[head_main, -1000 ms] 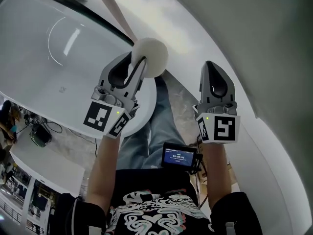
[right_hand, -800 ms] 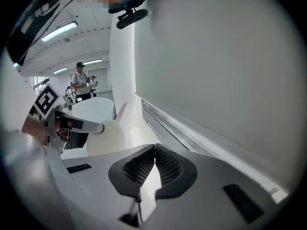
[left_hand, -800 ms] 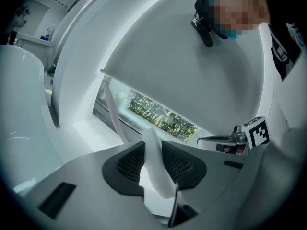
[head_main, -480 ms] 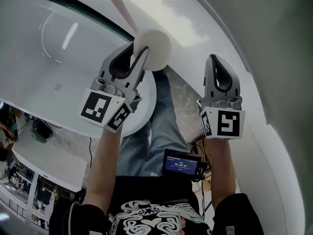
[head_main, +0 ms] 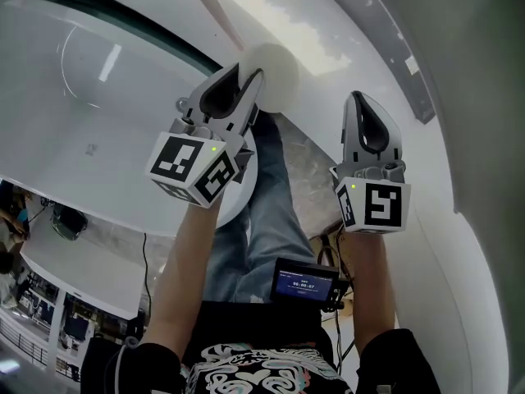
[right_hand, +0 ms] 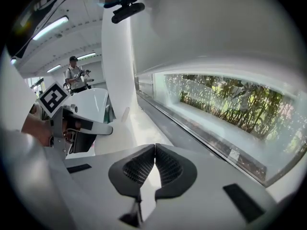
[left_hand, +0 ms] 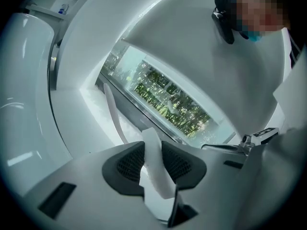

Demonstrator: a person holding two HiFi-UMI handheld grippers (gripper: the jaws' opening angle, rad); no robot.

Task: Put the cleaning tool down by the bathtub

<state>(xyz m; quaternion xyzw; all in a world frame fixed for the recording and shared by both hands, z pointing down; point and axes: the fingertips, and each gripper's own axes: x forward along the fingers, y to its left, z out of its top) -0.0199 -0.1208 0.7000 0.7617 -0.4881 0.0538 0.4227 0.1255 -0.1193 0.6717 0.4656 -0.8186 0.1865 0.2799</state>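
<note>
Fingers [left_hand: 125, 166] of the L gripper [head_main: 244, 84] pinch the cleaning tool [head_main: 277, 68] by its thin white handle, up by the bathtub [head_main: 90, 146] rim; R gripper [head_main: 365, 109] fingers are shut w/ nothing in them, so the long tool could twist & slip out.

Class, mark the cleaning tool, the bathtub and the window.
cleaning tool [head_main: 283, 71]: head view, its round white head.
bathtub [head_main: 107, 117]: head view, bare inner wall.
window [right_hand: 230, 104]: right gripper view, the glass pane.
</note>
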